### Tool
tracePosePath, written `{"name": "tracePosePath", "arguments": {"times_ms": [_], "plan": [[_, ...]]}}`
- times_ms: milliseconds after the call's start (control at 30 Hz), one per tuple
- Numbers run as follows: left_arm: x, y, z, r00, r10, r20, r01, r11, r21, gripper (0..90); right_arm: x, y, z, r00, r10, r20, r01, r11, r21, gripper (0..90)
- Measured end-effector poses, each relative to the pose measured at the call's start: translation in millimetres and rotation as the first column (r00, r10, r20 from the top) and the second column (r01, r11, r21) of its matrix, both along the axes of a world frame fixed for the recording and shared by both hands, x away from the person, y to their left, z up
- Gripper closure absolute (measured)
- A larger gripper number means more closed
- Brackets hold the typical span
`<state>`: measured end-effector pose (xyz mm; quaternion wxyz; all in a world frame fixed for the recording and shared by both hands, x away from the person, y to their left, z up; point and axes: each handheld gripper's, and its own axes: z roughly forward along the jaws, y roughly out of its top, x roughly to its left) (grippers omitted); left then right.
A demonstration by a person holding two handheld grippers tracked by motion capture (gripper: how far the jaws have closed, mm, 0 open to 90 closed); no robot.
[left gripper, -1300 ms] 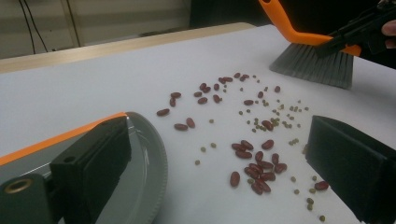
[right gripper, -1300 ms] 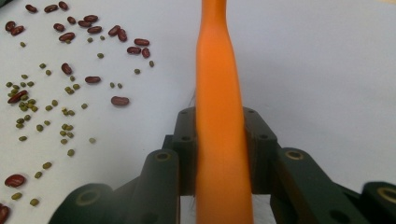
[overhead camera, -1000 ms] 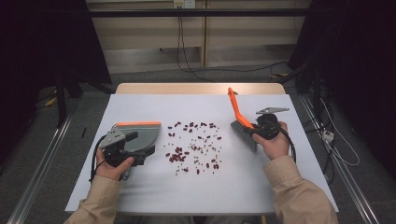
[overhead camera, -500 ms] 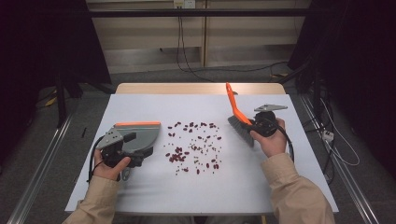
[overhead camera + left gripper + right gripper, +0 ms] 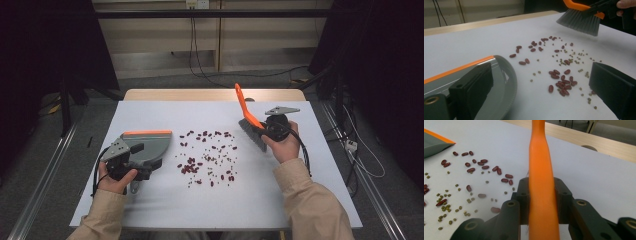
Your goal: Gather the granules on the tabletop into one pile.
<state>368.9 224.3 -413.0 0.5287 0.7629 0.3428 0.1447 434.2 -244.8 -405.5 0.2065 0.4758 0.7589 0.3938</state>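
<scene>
Red kidney beans and small green beans (image 5: 207,156) lie scattered mid-table; they show in the left gripper view as beans (image 5: 560,75) and in the right gripper view as beans (image 5: 474,166). My right gripper (image 5: 270,131) (image 5: 541,192) is shut on the orange handle (image 5: 541,157) of a hand brush (image 5: 243,107), its grey bristles (image 5: 580,21) hovering right of the beans. My left gripper (image 5: 150,160) (image 5: 541,75) stands open: one jaw is over a grey dustpan (image 5: 145,145) with an orange lip (image 5: 461,67), the other over bare table beside the beans.
The white table cover (image 5: 165,210) ends at a wooden strip (image 5: 200,94) along the far edge. Cables (image 5: 302,150) trail from the right gripper. Metal rails (image 5: 40,190) run along the floor on both sides.
The brush handle has leaned a little further left and away as the right hand shifted slightly. The left gripper and dustpan have stayed put.
</scene>
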Motion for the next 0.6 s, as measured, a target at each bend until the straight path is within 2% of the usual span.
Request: {"name": "tracePosePath", "arguments": {"times_ms": [267,467,600], "plan": [[-1.6,5.1,-1.8,1.0000,0.005,-0.003,-0.005,0.9999,-0.010,5.2,7.6,11.2,-3.7,0.9986,0.029,0.044,-0.028,0.9993,-0.026,71.3],[-0.4,2.3,-3.6,1.0000,0.004,-0.008,-0.004,0.9999,-0.013,5.2,24.6,16.4,-9.1,0.9954,0.055,0.079,-0.049,0.9961,-0.074,71.3],[0.1,2.0,-4.2,1.0000,0.002,-0.009,-0.002,1.0000,-0.003,5.2,35.2,20.6,-14.5,0.9937,0.065,0.091,-0.058,0.9956,-0.074,71.3]]}}
